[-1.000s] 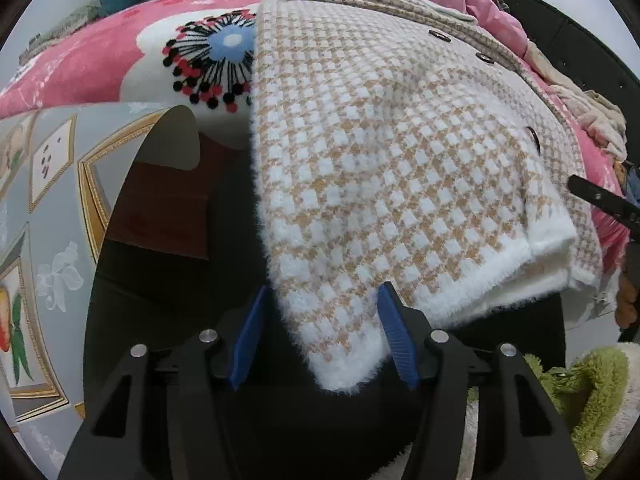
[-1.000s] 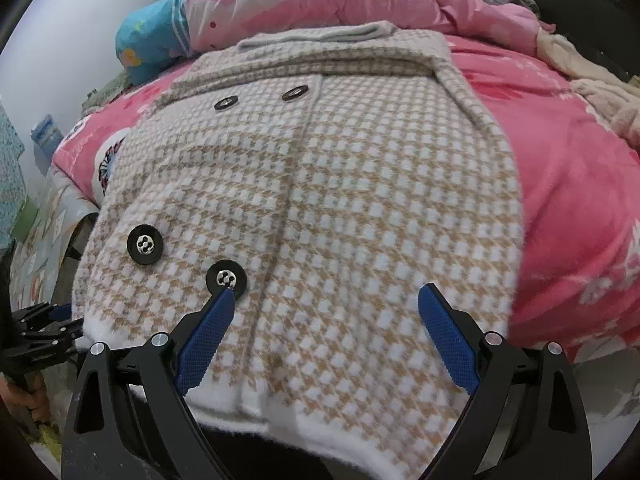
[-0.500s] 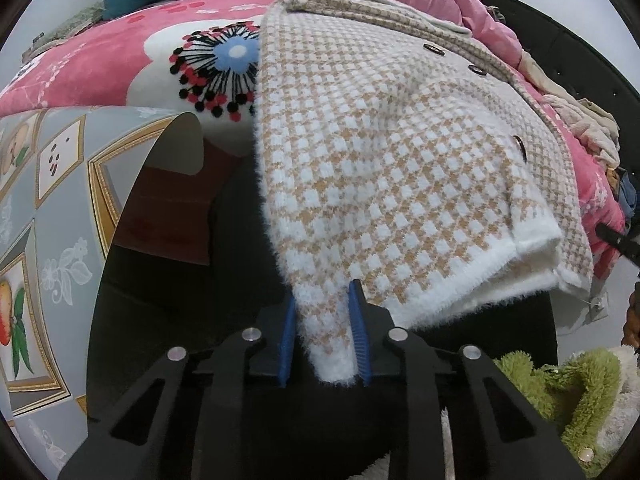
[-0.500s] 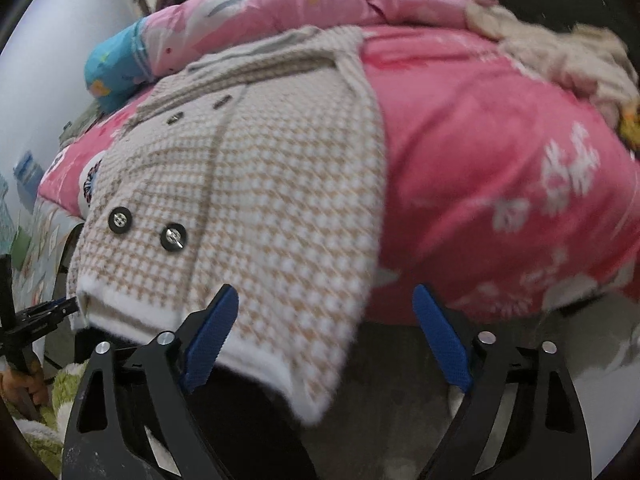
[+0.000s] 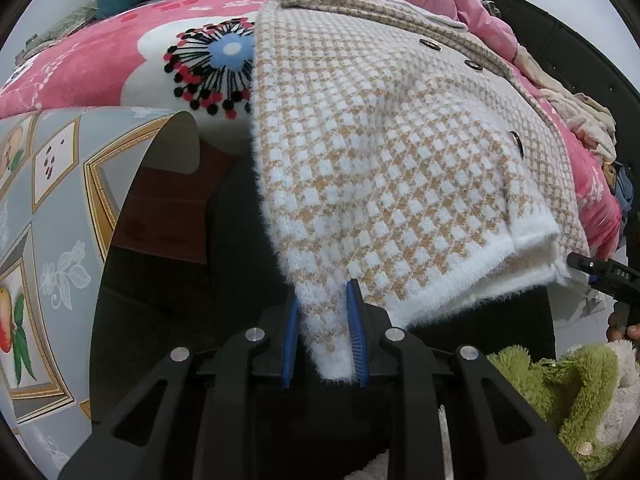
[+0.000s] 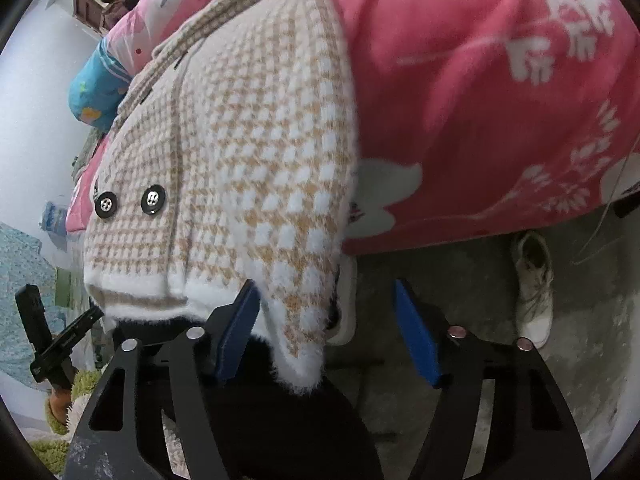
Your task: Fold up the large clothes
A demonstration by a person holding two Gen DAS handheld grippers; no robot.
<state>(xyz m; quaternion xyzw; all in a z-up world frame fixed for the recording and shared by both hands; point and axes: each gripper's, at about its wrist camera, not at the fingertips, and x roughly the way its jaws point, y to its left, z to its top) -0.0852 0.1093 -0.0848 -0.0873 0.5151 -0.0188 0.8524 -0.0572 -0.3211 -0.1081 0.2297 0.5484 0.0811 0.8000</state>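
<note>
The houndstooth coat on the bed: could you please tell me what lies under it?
Under the houndstooth coat lies a pink floral blanket, showing on both sides. The coat's hem hangs over the bed's edge above a dark gap. What is directly beneath the coat's middle is covered.

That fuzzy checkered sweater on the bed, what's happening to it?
A person is getting ready to fold it, using a claw in each hand. The sweater lies on the pink bedspread with its bottom edge hanging off the bed. The left claw is pinching one bottom corner. The right claw is closing around the other corner, which hangs between its blue pads but is not squeezed yet.
</note>
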